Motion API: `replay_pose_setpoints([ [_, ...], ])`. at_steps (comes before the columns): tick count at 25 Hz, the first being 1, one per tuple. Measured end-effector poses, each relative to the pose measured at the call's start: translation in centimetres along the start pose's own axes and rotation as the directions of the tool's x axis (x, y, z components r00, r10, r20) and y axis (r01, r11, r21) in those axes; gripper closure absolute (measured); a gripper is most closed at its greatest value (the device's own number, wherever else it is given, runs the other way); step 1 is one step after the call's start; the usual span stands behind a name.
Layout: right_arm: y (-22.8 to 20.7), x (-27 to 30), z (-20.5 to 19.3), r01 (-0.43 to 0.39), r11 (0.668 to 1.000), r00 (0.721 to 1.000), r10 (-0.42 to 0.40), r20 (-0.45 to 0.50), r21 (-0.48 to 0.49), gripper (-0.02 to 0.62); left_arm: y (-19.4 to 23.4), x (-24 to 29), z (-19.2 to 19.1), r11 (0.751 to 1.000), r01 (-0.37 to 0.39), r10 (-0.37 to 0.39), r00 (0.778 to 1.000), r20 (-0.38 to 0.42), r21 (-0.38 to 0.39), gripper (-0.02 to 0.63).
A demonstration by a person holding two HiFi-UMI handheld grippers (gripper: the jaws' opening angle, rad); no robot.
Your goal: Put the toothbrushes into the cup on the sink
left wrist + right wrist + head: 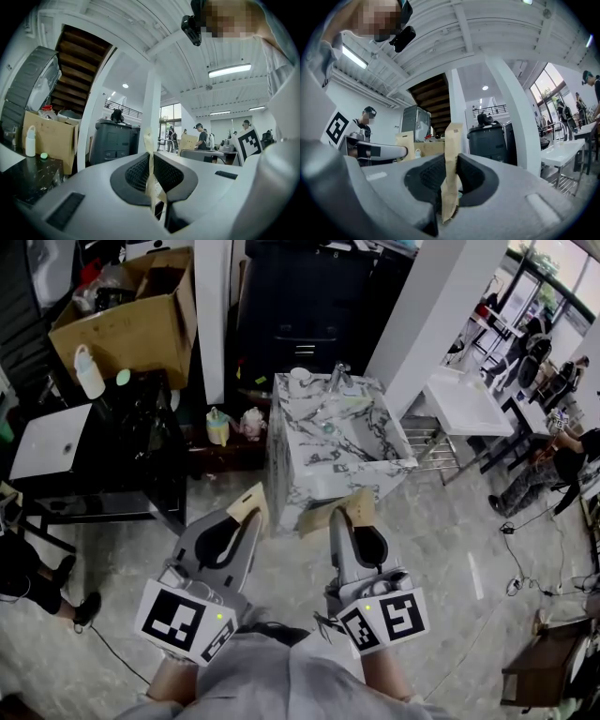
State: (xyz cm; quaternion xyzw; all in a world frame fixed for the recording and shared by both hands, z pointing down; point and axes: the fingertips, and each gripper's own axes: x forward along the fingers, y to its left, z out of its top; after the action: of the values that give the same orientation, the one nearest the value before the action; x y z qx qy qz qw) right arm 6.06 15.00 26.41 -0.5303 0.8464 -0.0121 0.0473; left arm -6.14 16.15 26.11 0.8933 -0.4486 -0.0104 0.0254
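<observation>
two clenched grippers, bottom centre: left gripper [247, 510] pinches brown paper packet [151, 173], right gripper [349, 514] its twin. cup [300, 379] upper centre, on marble sink [309, 474] rim. carry level, tip packets in one by one.

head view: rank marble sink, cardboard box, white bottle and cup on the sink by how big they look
1. marble sink
2. cardboard box, only slightly smaller, so a close call
3. white bottle
4. cup

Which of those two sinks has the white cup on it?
The grey-veined marble sink straight ahead; the white cup stands on its back rim left of the tap. The plain white sink to the right shows none.
</observation>
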Motion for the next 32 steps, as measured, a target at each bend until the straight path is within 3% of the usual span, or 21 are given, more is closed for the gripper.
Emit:
replay_pose_setpoints([
  [7,-2.7,1.8,1.1,-0.001,1.0,1.0,0.002,-0.018,0.017,0.54,0.5,3.3,1.0,1.0,-0.012,0.012,1.0,-0.027,-0.008,0.588],
  [13,-2.0,0.2,0.4,0.007,1.0,1.0,-0.007,-0.007,0.009,0.54,-0.2,1.9,0.0,1.0,-0.007,0.007,1.0,-0.018,-0.004,0.587],
  [32,-3.9,3.6,-0.4,0.025,1.0,1.0,-0.025,-0.004,-0.002,0.539,2.2,5.7,-0.6,1.0,0.012,-0.012,1.0,-0.009,-0.006,0.588],
])
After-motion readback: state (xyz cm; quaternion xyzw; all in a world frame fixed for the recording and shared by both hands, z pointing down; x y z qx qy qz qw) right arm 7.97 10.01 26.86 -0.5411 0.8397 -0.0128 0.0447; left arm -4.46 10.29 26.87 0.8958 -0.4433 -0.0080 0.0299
